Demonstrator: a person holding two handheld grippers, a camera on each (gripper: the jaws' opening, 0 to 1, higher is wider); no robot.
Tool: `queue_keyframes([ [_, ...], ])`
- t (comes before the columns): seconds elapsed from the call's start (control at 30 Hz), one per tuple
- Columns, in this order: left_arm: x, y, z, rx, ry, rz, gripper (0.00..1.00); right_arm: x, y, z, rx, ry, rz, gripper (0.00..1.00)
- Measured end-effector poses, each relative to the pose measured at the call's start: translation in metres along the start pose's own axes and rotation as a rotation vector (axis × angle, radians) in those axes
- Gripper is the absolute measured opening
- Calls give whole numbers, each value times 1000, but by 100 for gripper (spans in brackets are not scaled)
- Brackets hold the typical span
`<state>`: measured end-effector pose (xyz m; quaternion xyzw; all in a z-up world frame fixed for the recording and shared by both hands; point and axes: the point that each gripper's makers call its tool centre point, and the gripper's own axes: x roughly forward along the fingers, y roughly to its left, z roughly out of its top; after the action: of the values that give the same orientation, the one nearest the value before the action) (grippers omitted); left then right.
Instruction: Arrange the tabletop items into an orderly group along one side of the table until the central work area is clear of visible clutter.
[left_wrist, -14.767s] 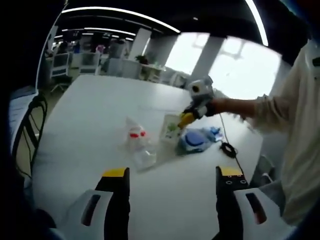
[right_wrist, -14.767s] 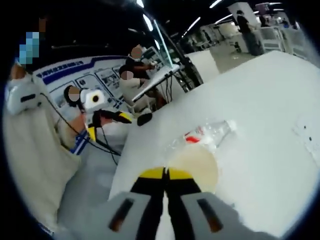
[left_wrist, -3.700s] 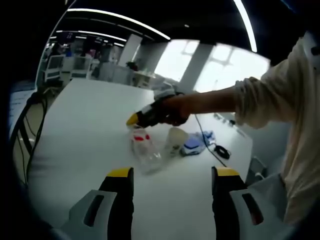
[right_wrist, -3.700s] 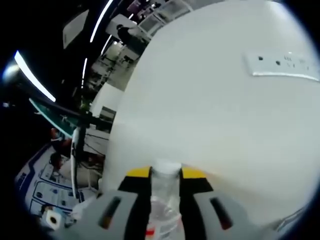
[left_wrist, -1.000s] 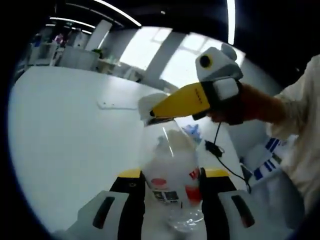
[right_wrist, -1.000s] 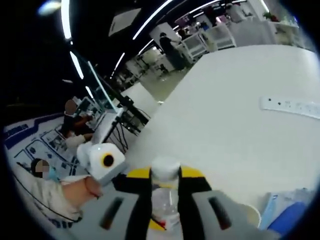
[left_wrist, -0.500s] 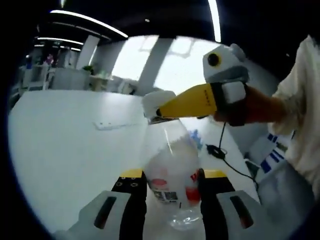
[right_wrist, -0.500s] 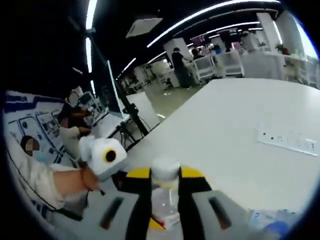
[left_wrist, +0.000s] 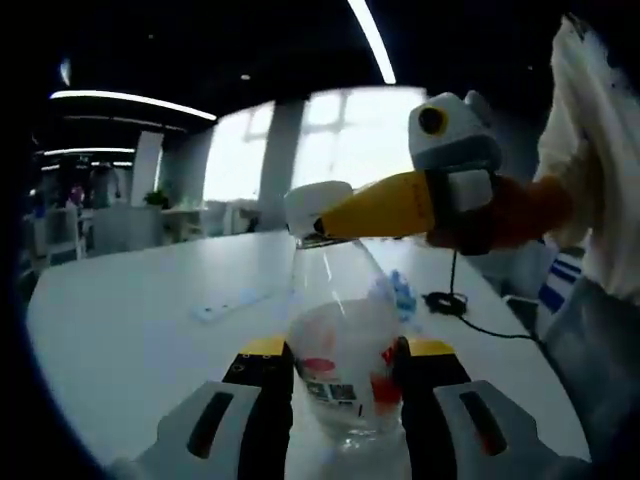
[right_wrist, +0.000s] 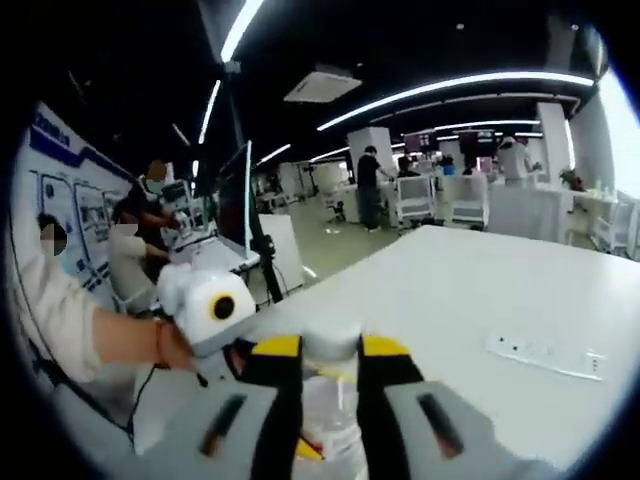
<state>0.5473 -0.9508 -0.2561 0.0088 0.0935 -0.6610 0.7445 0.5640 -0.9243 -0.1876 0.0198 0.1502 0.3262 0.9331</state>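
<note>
Left gripper view, L to R: white table (left_wrist: 130, 330) w/ a pale power strip (left_wrist: 232, 301) lying flat on it. Clear plastic bottle (left_wrist: 342, 350) at ctr, upright, red/white label, sits between the left gripper (left_wrist: 340, 352) jaws; both yellow-tipped jaws press its lower body, gap = bottle width. Contents: bottle looks empty, walls crumpled/cloudy, can't confirm any liquid. White cap (left_wrist: 318, 207) on top, pinched by right gripper (left_wrist: 312, 232), which comes in from the right w/ yellow jaws narrowed onto the cap. Person's hand (left_wrist: 505, 215) holds that gripper. Behind bottle, blue item (left_wrist: 400, 291) on table, too blurred to ID; black cable (left_wrist: 460, 307) runs past it.

Right gripper view, L to R: left gripper (right_wrist: 232, 362) and hand (right_wrist: 170, 345) at lower L. White cap (right_wrist: 331, 342) held between right gripper (right_wrist: 331, 348) jaws, nearly closed on it; clear bottle (right_wrist: 331, 410) neck below, label edge just visible. Power strip (right_wrist: 545, 356) on table (right_wrist: 470, 290) at R.

Vs 0.5 s ago: both grips unchanged, bottle in same place between jaws. Both views' background shifted, so cameras moved. Vs 14.8 s ago: bottle then lay on table by a cup, left gripper wide open; 2 grippers now on 1 bottle.
</note>
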Motion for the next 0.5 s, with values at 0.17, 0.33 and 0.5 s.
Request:
queue_keyframes([
  [0.17, 2, 0, 0, 29, -15, -5, 38, -2, 5, 0, -84, -37, -22, 15],
  [0.33, 3, 0, -3, 43, -11, -3, 37, -1, 5, -4, -140, -51, -30, 16],
  [0.5, 3, 1, -11, 69, 4, -1, 37, -1, 6, -11, -167, -67, -43, 16],
])
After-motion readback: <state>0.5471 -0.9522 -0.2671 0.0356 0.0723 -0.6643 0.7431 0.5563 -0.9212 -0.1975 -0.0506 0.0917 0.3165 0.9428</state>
